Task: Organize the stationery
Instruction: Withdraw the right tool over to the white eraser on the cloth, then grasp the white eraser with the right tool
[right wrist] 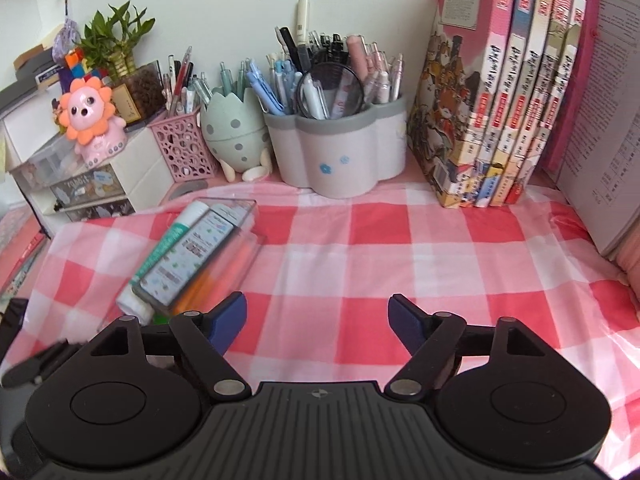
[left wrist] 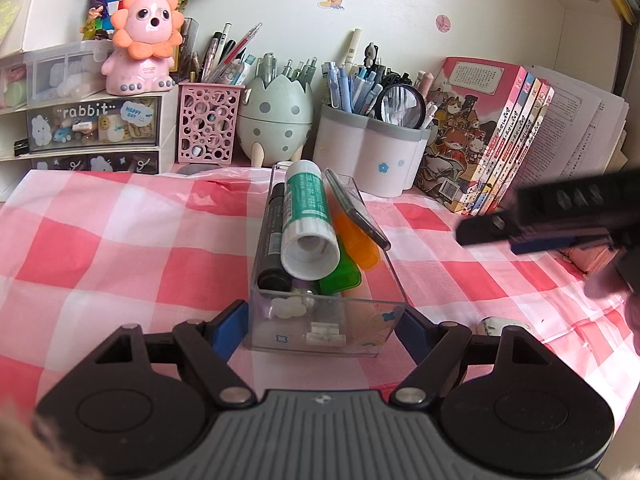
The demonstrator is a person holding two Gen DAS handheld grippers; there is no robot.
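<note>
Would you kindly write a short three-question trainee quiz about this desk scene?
1. True or false: the left gripper is shut on the clear box.
2. What lies on top in that box? A glue stick B eraser C ruler
3. Fill in: the right gripper has its jaws ____ over the checked cloth.

Key: 1 true; 2 A; 3 open, nothing between them.

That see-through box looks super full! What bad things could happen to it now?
1. The glue stick lies on top of the heap in the clear box, poking above the rim, so it might roll out if the box tips.
2. The left tongs squeeze only the box's near end, so the loaded far end could sag or slip.
3. The right tongs are open and empty beside it and could bump it.
</note>
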